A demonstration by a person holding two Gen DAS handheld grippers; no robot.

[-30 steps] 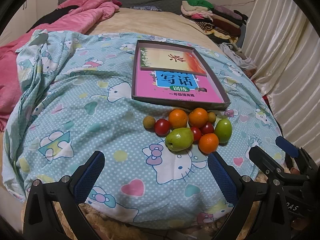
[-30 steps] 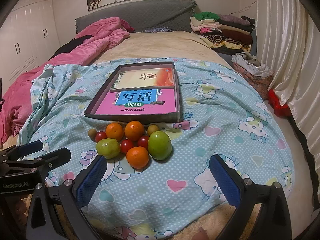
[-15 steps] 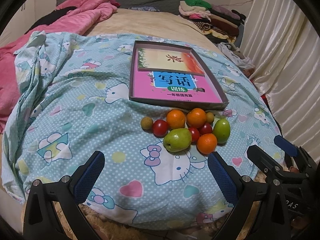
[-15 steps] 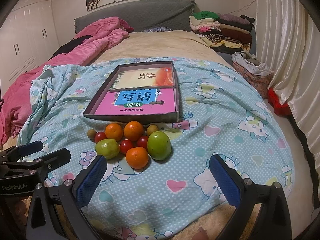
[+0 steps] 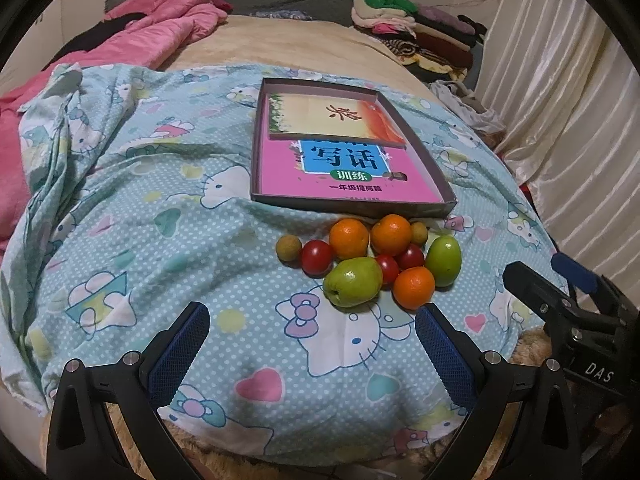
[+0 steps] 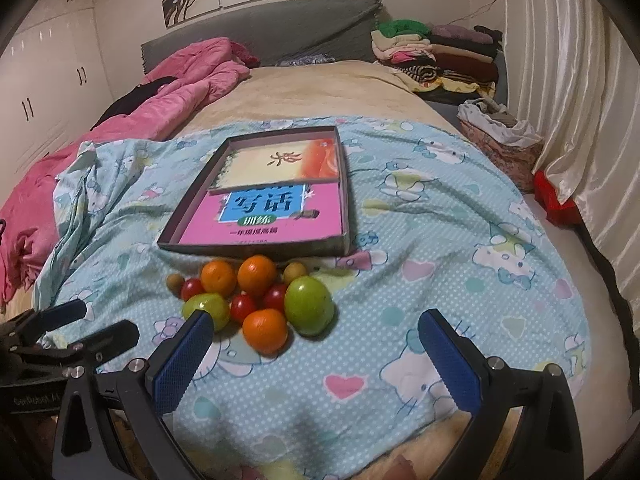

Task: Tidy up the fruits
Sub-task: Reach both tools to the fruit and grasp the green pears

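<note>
Change: both views sit slightly nearer the fruit pile [image 5: 372, 260], nothing picked.
Claws: left gripper [image 5: 312, 344] and right gripper [image 6: 316, 354] wide, empty.
Fruit: clustered touching, just before shallow box [image 5: 444, 184].
Risk: round fruit may roll (soft blanket [image 5: 160, 240]).

So the fruit's all bunched in 1 tight pile right at the near edge of the shallow box [image 5: 352, 204]. 3 oranges [image 5: 349, 238], 3 small red tomatoes [image 5: 317, 256], 2 green fruits [image 5: 353, 281] and 2 little tan round ones [image 5: 288, 247]. Most of them are touching each other, with the tan ones at the pile's outer ends, and none are inside the box.
</note>
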